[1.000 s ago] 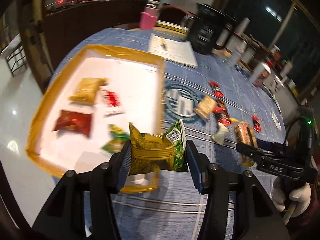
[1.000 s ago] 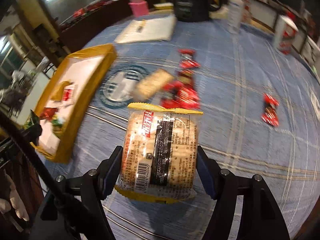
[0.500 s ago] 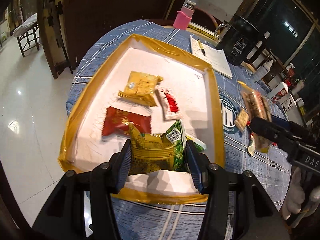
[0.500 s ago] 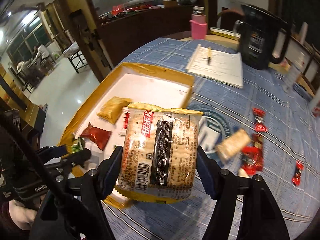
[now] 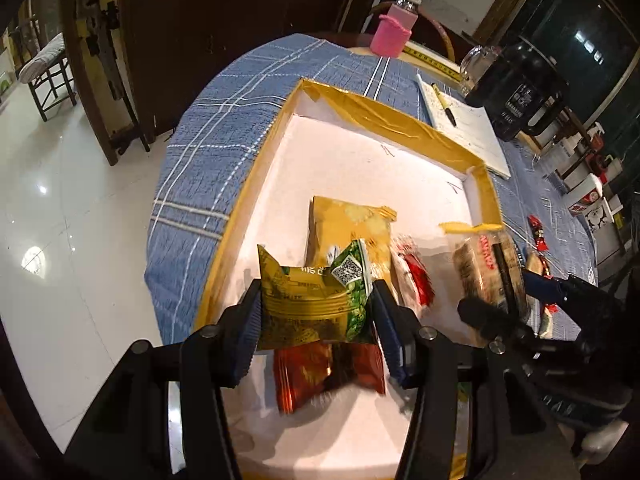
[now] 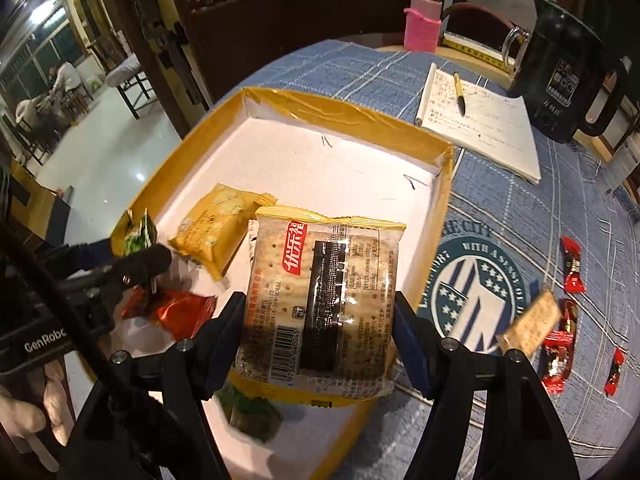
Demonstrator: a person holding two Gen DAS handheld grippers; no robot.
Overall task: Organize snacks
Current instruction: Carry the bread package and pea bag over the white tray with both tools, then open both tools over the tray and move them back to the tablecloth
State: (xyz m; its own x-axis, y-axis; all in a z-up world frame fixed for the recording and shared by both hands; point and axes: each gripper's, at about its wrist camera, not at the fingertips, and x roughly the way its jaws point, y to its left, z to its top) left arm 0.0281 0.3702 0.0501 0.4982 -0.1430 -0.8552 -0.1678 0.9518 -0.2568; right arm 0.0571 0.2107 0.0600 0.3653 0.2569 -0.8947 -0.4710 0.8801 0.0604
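Left gripper (image 5: 318,312): pinching a gold-and-green snack bag (image 5: 316,300) between both fingers, low centre of the left wrist view, above the tray floor.
Right gripper (image 6: 320,320): clamped on a cracker pack (image 6: 320,300), barcode side up, centre of the right wrist view, over the tray's near right corner.
Tray (image 5: 400,120): yellow-rimmed, white floor, on the blue plaid tablecloth (image 5: 224,136); far half of the floor bare.
Inside tray, counted: one yellow bag (image 6: 212,236), one red foil bag (image 6: 180,312), one white packet with red print (image 5: 412,276), one green packet (image 6: 252,416) at the near edge.
Only in right wrist view: round emblem (image 6: 476,292) on the cloth right of the tray; a tan wafer packet (image 6: 528,328) and about five small red wrapped snacks (image 6: 572,268) scattered at right centre; green packet under the cracker pack.
Only in left wrist view: table's left edge dropping to the tiled floor (image 5: 60,240); white packet shown whole.
Both views: pink-sleeved bottle (image 6: 422,28), notepad (image 6: 480,124) with pen, black kettle (image 6: 568,76), all beyond the tray's far rim, upper right.
Edges: tray's left rim close to the table edge; open cloth between the tray's right rim and the loose snacks.
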